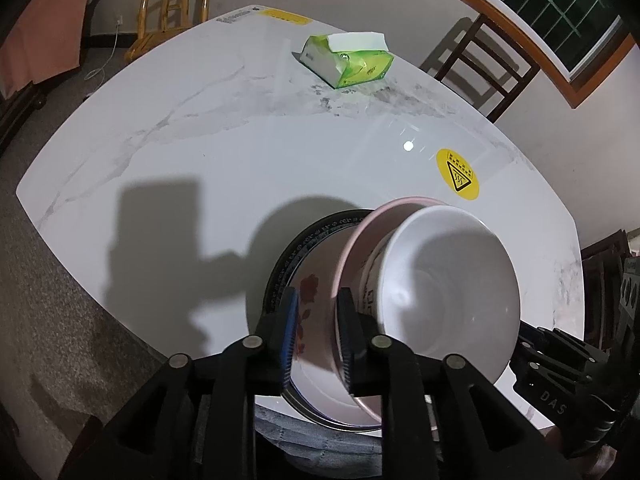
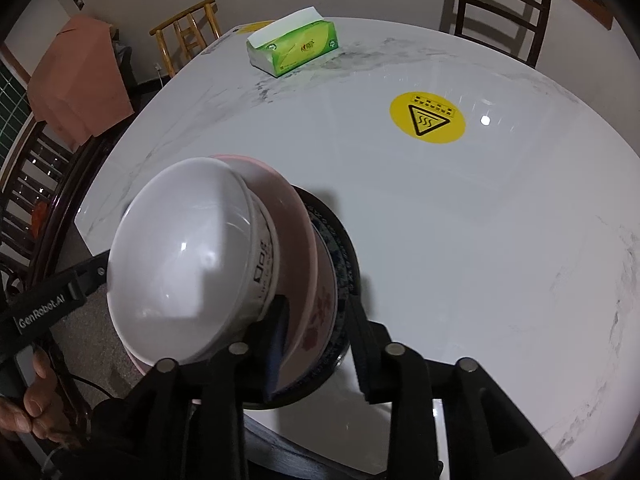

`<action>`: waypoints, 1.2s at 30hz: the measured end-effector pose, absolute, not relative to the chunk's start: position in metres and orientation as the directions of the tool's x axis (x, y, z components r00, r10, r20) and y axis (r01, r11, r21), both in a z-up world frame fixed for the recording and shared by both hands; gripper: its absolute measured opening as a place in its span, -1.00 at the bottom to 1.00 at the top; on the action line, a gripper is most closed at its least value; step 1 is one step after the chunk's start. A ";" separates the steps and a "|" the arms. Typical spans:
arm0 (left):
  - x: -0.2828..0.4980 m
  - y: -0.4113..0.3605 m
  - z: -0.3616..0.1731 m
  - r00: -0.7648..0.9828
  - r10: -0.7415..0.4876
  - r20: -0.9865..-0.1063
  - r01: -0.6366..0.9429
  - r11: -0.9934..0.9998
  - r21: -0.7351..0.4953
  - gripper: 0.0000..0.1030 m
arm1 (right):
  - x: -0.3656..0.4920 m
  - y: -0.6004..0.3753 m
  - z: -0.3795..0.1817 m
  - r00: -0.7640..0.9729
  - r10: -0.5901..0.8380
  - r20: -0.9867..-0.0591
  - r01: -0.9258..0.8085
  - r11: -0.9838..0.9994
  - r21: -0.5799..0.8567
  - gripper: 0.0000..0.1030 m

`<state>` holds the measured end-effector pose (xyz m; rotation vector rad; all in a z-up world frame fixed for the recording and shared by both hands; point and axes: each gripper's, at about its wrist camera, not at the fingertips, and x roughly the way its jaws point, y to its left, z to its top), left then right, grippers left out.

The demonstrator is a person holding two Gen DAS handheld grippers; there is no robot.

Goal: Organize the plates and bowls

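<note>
Near the table's front edge stands a stack: a dark-rimmed flowered plate (image 1: 304,240) (image 2: 342,240) at the bottom, a pink dish (image 1: 360,248) (image 2: 296,232) on it, and a white bowl (image 1: 452,280) (image 2: 180,248) with dark lettering on top. My left gripper (image 1: 318,294) straddles the stack's left edge, slightly open, with the flowered plate's rim in the gap. On the stack's right edge my right gripper (image 2: 318,300) stands open wider, the plate's rim between its fingers with a little room. The stack rests on the table (image 1: 240,160).
A green tissue pack (image 1: 348,60) (image 2: 294,46) lies at the far side, and a round yellow warning sticker (image 1: 458,176) (image 2: 427,117) marks the table's middle. Wooden chairs (image 1: 172,8) (image 2: 504,4) stand behind. A hand (image 2: 32,392) holds the left gripper's handle.
</note>
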<state>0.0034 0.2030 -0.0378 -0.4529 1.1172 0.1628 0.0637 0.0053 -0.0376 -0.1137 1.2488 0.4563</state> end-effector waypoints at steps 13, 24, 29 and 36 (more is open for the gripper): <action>-0.016 0.195 -0.011 0.521 -0.017 -0.854 -0.321 0.922 -0.215 -0.21 | 0.047 -0.019 -0.011 0.352 0.319 -0.880 -0.399 0.902 0.167 0.13; -0.047 0.173 0.004 0.577 0.080 -0.813 -0.308 0.943 -0.126 0.00 | 0.021 -0.026 -0.003 0.429 0.306 -0.850 -0.418 0.901 0.114 0.17; -0.063 0.160 -0.004 0.576 0.107 -0.811 -0.309 0.946 -0.095 0.02 | 0.004 -0.028 -0.002 0.469 0.319 -0.823 -0.434 0.895 0.100 0.22; -0.071 0.140 -0.011 0.568 0.120 -0.814 -0.298 0.952 -0.068 0.11 | -0.015 -0.030 -0.013 0.459 0.331 -0.824 -0.460 0.882 0.098 0.28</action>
